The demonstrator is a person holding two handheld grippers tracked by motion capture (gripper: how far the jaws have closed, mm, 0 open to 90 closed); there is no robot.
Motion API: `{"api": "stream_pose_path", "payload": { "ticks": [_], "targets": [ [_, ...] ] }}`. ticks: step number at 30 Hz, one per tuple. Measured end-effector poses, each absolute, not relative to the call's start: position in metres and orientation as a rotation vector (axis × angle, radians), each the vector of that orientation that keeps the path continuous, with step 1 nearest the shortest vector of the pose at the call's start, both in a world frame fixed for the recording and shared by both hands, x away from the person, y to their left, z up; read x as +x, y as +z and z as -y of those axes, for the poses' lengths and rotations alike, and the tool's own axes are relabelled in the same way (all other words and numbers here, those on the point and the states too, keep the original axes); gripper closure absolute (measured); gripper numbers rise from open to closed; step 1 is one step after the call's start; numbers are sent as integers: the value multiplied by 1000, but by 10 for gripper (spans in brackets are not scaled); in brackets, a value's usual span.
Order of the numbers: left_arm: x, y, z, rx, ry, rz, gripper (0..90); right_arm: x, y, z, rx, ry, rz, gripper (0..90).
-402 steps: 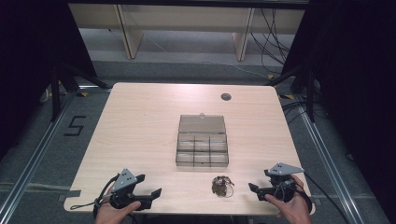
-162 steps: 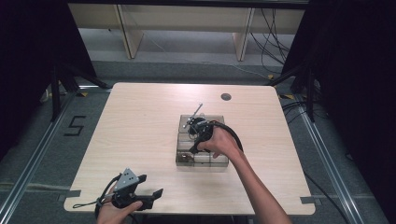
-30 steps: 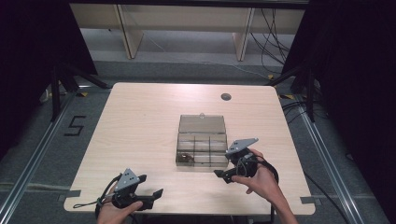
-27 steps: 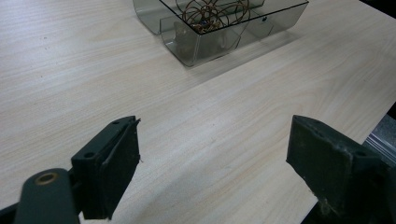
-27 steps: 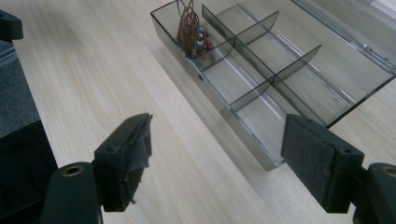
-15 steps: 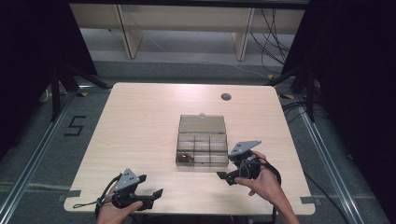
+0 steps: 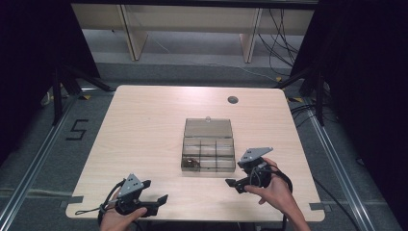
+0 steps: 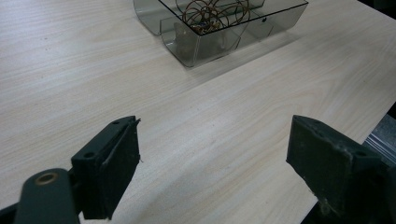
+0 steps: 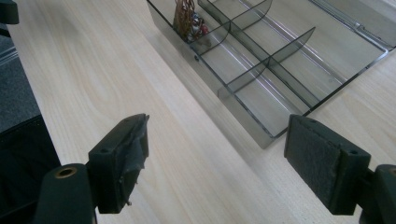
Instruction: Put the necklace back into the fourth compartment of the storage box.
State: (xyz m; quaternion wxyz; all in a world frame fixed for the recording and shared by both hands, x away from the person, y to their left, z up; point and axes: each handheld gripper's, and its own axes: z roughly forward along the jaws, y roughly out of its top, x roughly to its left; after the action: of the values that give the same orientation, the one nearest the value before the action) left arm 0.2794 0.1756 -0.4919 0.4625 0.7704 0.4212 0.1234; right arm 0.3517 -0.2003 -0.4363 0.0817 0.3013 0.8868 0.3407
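Resting at the near left edge of the table (image 7: 144, 125), the left gripper (image 7: 159, 199) lies in the person's left hand (image 7: 118, 219), jaws spread wide with only bare wood between them. Its own view confirms it: the two black pads stand far apart, nothing held, nothing touched, and the box (image 8: 219, 28) sits well ahead of them.

The box (image 7: 208, 149) is a clear smoky organiser near the table's middle, lid folded flat behind it (toward the far side). Its tray is split into small compartments. The ring bundle (image 7: 191, 162), a tangle of thin brownish wire loops with something small and coloured in it, lies in the near-left corner compartment; in the left gripper view the bundle (image 8: 212, 11) shows inside that corner cell, its loops rising about to the rim.

Right of the box, the right gripper (image 7: 232, 184) is held in the right hand (image 7: 274, 190) just off the box's near-right corner, apart from it. Its jaws are also wide open and empty, hovering over the wood; in the right gripper view the box's near wall (image 9: 224, 93) runs beyond the pads, with the bundle (image 9: 187, 21) in the far end cell.

A small dark round fitting (image 7: 233, 100) sits in the table near its far edge.
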Motion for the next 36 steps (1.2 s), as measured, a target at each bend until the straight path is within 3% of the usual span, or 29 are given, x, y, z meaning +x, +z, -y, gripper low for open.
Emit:
{"api": "stream_pose_path", "payload": {
  "ticks": [36],
  "targets": [
    [279, -492, -175, 1891, 299, -1036, 166, 337, -447, 213, 962, 1002, -2642, 210]
  ]
}}
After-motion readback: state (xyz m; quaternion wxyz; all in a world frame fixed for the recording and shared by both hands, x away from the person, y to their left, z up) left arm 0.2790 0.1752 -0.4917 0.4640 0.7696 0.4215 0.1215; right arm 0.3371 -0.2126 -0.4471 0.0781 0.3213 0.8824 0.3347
